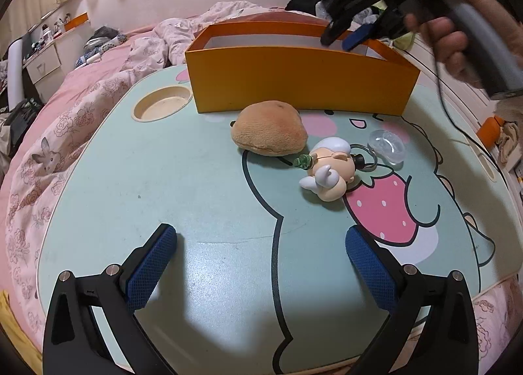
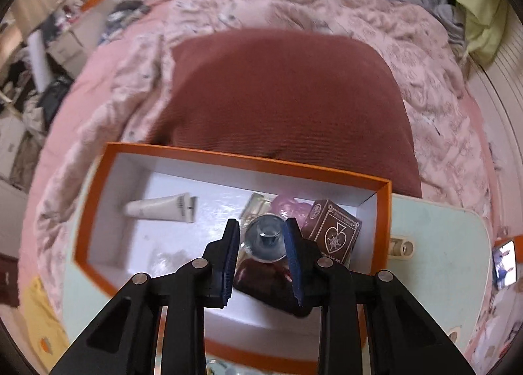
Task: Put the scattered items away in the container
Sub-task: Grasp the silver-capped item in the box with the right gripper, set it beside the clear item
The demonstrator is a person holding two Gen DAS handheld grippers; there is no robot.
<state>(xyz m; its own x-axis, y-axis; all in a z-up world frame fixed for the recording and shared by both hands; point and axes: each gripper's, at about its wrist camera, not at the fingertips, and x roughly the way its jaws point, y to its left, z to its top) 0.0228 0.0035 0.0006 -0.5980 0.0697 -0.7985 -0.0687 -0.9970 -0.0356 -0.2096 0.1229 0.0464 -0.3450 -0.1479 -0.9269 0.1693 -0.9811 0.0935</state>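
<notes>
Left gripper (image 1: 260, 231) hung with its jaws spread wide, nothing between the blue pads, over the bare near part of the mint cartoon lap table (image 1: 196, 195). From it, a tan plush bun (image 1: 269, 128) lay at twelve o'clock on the tabletop, just in front of the orange box (image 1: 294, 81). A small pale figurine on a keyring (image 1: 328, 169) lay at about one o'clock, close to the bun's right side, and a clear glassy piece (image 1: 387, 146) sat just beyond it at two o'clock. A round cup recess (image 1: 161, 104) was sunk into the table at eleven o'clock, left of the box.

Right gripper (image 1: 341, 37), gripped by a hand (image 1: 451, 41), pointed steeply down over the right end of the box, its jaws narrow. Seen from its own camera, a round shiny object (image 2: 264, 237) showed between the pads of the right gripper (image 2: 261, 223); I could not tell whether they pinched it or it simply lay in the box beneath. Inside the white-lined box (image 2: 382, 211), a white tube (image 2: 160, 210) rested at ten o'clock from the jaws, a maroon card pack (image 2: 333, 228) at three o'clock, something pink (image 2: 287, 205) at one o'clock, and a dark item (image 2: 261, 280) under the fingers. Pink bedding (image 2: 434, 81) surrounded the table
</notes>
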